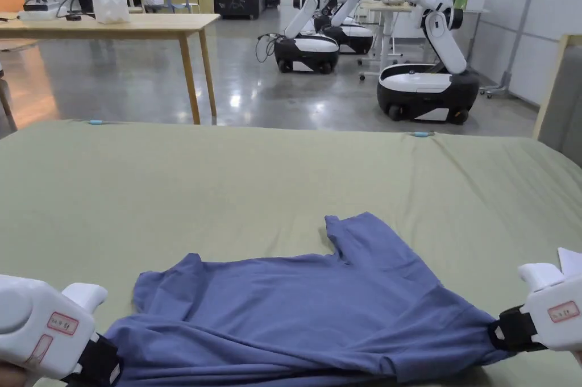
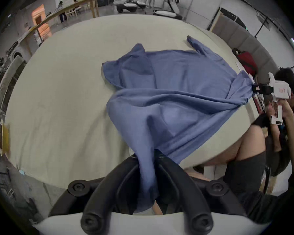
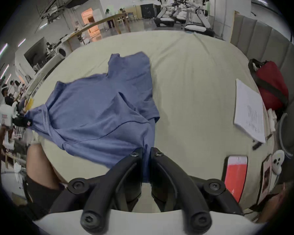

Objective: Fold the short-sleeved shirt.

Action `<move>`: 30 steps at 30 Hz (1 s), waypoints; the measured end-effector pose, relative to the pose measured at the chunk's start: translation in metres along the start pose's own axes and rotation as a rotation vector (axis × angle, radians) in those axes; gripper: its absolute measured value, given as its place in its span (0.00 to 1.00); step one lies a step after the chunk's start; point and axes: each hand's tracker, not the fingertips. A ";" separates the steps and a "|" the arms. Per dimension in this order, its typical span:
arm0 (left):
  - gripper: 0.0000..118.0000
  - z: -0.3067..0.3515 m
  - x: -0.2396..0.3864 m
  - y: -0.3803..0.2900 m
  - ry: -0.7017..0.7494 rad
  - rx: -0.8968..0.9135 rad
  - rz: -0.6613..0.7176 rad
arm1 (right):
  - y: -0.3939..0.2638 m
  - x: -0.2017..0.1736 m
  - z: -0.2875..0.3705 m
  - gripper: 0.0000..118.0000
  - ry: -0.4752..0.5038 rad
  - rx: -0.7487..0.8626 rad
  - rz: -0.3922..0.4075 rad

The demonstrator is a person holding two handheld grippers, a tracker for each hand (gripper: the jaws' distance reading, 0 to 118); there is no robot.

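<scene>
Shirt is blue, sprawled on the green bed sheet at about 6 o'clock in the head view. Left gripper is clamped on one corner, right gripper pinching the other, fabric stretched between them.

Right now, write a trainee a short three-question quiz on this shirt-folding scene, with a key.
1. True or false: both the left tool and the right tool are shut on the blue shirt.
2. Multiple choice: the shirt's far sleeve is
A) lying on the green sheet
B) draped over the red bag
C) held in a tool
3. Fill in: beside the paper sheet, at the bed's edge, sits a red ____.

Key: 1 true; 2 A; 3 bag.
</scene>
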 end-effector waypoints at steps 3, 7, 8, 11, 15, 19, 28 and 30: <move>0.06 -0.012 0.004 -0.017 -0.001 -0.008 0.003 | -0.022 -0.002 -0.002 0.08 0.005 -0.005 -0.003; 0.06 -0.033 0.005 -0.025 0.006 -0.025 0.041 | -0.030 0.000 -0.016 0.09 0.001 -0.013 -0.042; 0.07 -0.035 0.007 -0.026 0.011 -0.032 0.029 | -0.030 -0.002 -0.017 0.09 -0.006 -0.016 -0.035; 0.16 -0.029 0.005 -0.019 0.043 -0.004 -0.008 | -0.024 -0.002 -0.018 0.19 -0.014 -0.013 -0.019; 0.99 -0.014 -0.003 -0.008 0.053 0.031 0.007 | -0.006 -0.001 -0.012 0.82 -0.048 0.024 0.049; 0.99 0.016 -0.012 0.020 0.053 0.156 0.061 | 0.023 -0.009 0.001 0.82 -0.074 0.175 0.033; 0.03 -0.012 0.005 0.077 0.220 0.431 0.162 | 0.067 -0.059 -0.035 0.06 -0.139 0.335 0.053; 0.00 -0.030 0.013 0.083 0.266 0.416 0.163 | 0.071 -0.069 -0.049 0.03 -0.161 0.324 0.060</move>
